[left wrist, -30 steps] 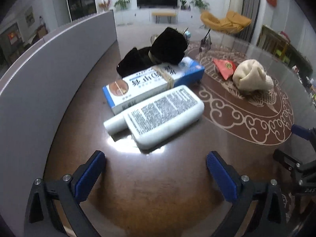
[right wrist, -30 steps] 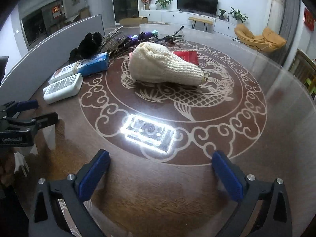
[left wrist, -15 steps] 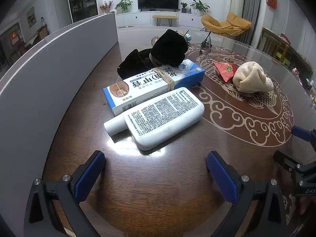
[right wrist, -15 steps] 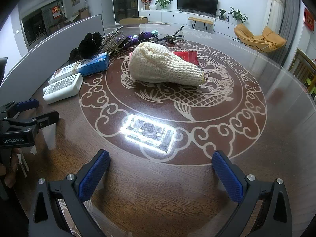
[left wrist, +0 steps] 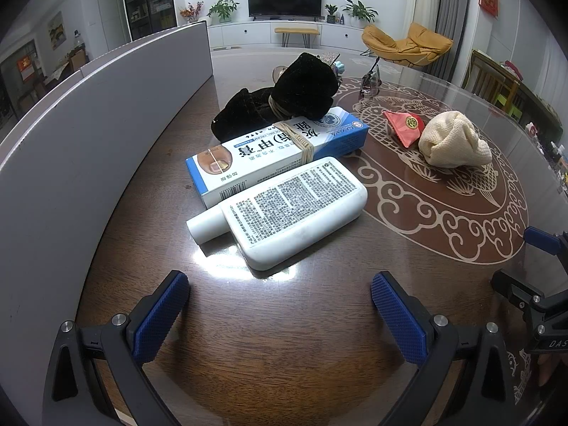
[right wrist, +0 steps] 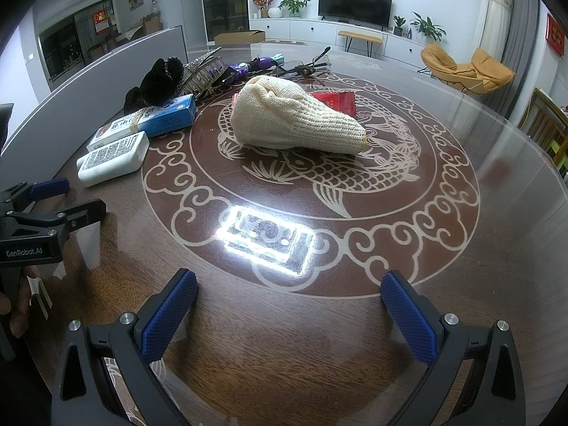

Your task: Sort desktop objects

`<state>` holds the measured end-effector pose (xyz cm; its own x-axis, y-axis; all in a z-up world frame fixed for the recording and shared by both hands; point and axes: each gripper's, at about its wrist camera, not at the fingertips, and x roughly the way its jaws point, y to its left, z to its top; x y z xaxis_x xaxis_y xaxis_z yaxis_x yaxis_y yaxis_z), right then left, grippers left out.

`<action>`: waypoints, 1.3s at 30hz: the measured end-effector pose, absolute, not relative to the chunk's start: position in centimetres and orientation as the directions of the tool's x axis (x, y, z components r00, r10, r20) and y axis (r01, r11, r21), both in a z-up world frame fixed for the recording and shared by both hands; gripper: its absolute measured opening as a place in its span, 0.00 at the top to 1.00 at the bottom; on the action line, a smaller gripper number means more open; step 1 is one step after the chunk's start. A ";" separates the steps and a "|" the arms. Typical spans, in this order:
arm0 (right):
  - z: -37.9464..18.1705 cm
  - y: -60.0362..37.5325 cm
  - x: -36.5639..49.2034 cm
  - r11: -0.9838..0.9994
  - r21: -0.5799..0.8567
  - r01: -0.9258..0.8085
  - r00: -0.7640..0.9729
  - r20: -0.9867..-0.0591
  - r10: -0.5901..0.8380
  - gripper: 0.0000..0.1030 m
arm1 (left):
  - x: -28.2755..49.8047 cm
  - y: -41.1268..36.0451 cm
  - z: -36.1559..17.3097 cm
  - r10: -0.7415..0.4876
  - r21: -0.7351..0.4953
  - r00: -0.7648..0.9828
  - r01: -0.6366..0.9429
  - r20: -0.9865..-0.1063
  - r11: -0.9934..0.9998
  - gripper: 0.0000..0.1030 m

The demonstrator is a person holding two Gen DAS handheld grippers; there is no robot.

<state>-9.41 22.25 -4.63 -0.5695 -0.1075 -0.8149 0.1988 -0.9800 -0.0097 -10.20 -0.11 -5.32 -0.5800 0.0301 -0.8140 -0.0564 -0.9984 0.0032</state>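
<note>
A white flat bottle (left wrist: 284,209) lies on the brown round table, touching a blue-and-white box (left wrist: 273,149) bound with a rubber band. A black fuzzy item (left wrist: 284,103) lies behind the box. A cream knit hat (left wrist: 451,142) and a red packet (left wrist: 404,126) lie to the right. My left gripper (left wrist: 280,316) is open and empty, just short of the bottle. My right gripper (right wrist: 291,312) is open and empty, well short of the hat (right wrist: 294,120). The bottle (right wrist: 113,158) and box (right wrist: 149,122) show at left in the right wrist view.
A grey curved partition (left wrist: 88,124) runs along the table's left side. Hair combs, a purple item and glasses (right wrist: 245,67) lie at the table's far side. A bright lamp reflection (right wrist: 266,238) sits on the glass top. The left gripper (right wrist: 42,209) shows at left in the right wrist view.
The left gripper has risen or tilted slightly, so the bottle and box sit a little lower in its view. The right gripper has barely moved.
</note>
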 end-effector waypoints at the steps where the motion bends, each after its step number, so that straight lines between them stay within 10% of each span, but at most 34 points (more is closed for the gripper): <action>1: -4.7 22.2 -9.4 -0.980 -0.010 0.199 -0.570 -0.815 -0.108 0.00 | -10.1 -0.1 -5.3 0.030 0.003 -0.580 -0.056 -0.814 -0.998 0.00; 39: -4.7 22.2 -9.4 -0.980 -0.010 0.199 -0.570 -0.814 -0.107 0.00 | -12.1 -0.4 -5.2 0.010 0.000 -0.586 -0.018 -0.810 -1.000 0.00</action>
